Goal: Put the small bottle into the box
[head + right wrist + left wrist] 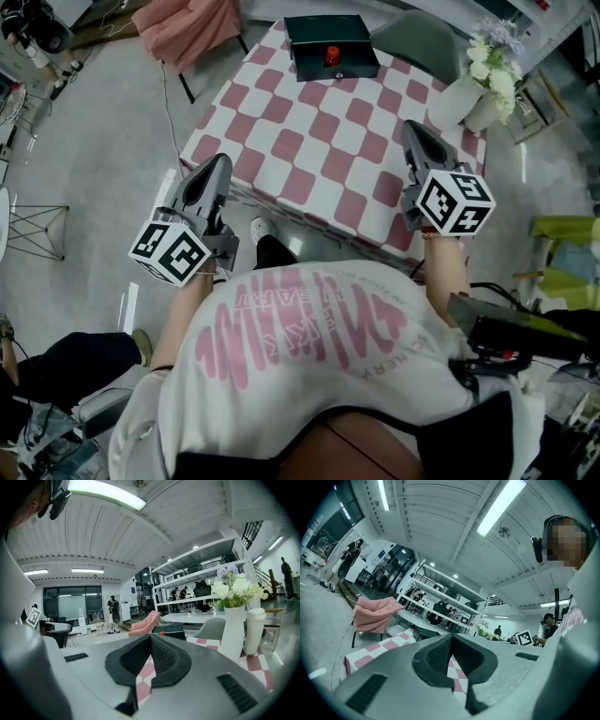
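Observation:
A dark box (331,45) stands at the far end of the pink-and-white checked table (309,141). A small red object (332,55) sits in or on it; I cannot tell which. The right gripper view shows the same box (169,631) with the red object (162,632). My left gripper (221,162) hovers off the table's near left edge, jaws together and empty. My right gripper (413,127) is over the table's near right part, also shut and empty. In the gripper views the left gripper (451,637) and the right gripper (151,637) each show pads that meet.
A white vase with flowers (458,99) and a white bottle (484,113) stand at the table's far right corner. A chair draped in pink cloth (187,28) is beyond the far left corner, a grey chair (427,42) behind the table. Another person's legs (56,366) are at lower left.

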